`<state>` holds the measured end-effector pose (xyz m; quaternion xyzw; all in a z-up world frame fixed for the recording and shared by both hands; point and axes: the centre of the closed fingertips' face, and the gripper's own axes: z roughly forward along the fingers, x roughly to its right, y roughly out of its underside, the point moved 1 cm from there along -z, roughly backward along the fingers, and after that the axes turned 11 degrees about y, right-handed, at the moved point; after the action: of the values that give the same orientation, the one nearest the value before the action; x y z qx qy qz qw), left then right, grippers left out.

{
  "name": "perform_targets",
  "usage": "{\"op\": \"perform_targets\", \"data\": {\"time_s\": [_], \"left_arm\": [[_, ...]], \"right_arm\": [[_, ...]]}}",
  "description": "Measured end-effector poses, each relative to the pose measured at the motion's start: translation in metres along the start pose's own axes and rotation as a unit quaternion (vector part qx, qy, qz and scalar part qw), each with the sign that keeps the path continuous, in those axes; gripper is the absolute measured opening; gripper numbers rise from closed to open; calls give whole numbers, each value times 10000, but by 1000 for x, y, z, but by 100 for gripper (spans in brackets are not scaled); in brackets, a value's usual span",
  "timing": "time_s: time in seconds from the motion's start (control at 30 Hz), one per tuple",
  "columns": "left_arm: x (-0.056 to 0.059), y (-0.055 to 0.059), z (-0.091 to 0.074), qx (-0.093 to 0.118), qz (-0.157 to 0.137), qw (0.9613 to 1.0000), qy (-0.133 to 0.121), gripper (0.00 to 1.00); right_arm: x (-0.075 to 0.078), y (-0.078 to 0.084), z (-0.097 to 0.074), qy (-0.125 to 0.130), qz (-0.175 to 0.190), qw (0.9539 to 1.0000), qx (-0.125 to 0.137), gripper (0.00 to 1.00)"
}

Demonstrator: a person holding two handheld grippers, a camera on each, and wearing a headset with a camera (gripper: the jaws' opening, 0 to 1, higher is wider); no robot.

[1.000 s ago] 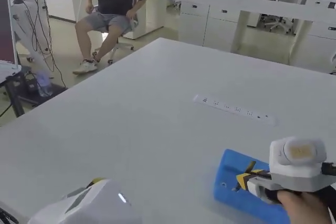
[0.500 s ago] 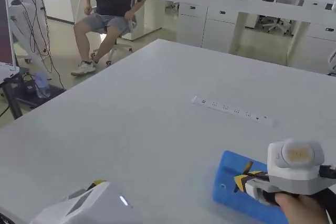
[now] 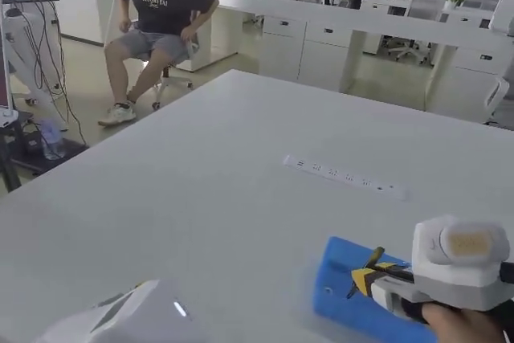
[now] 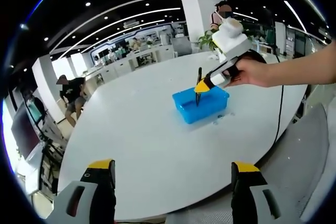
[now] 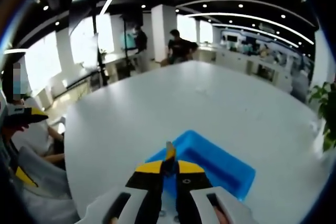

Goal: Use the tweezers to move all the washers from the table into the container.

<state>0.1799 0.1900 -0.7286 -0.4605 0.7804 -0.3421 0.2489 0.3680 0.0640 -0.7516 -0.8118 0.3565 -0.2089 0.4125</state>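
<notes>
Jaws of the right gripper are pressed together on the tweezers, whose tips hang over the blue container by the near edge of the table. Left gripper gapes wide, empty, at that same edge.

Table: smooth, matt top is seen.
Container: smooth plastic, faintly sheened.
Tweezers: dark, thin; material cannot be told.
Right gripper: smooth, hard plastic shell, lightly glossed.
Power strip: smooth plastic.
</notes>
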Motion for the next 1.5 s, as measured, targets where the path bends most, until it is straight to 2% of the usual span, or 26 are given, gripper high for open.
{"op": "perform_targets", "data": {"time_s": [0.13,0.27,0.37,0.57,0.67,0.77,0.83,1.07,1.27,1.43,1.5], "left_arm": [[-2,-4,-2,87,-47,10000,-5,96],[-4,-2,-1,66,-150,9999,0,99],[-5,-1,-1,6,-89,10000,-39,99],[-3,-2,0,18,-160,9999,-4,99],[-2,-3,1,20,-113,9999,-14,99],[0,-5,2,14,-62,10000,0,99],[1,-6,2,8,-31,10000,0,99],[3,-5,2,-48,21,10000,12,99],[4,-4,2,-87,36,10000,17,99],[4,-1,4,-149,48,9999,31,99],[4,-1,4,-165,44,9998,31,99]], "right_arm": [[2,-6,-13,-19,176,9997,172,4],[-2,-9,-23,-59,194,9995,260,4],[-3,-9,-33,-120,200,9992,311,4],[-15,8,-45,-145,-107,9996,229,4],[-15,25,-45,-121,-279,9995,79,4],[-15,39,-43,-136,-177,9997,-65,4],[-13,43,-41,-114,-168,9998,-80,4],[-10,62,-27,-92,-230,9990,-372,4],[-9,66,-21,-111,-130,9989,-426,5],[-9,67,-16,-59,-396,9982,-453,5],[-10,67,-15,-80,-372,9982,-470,5]]}}
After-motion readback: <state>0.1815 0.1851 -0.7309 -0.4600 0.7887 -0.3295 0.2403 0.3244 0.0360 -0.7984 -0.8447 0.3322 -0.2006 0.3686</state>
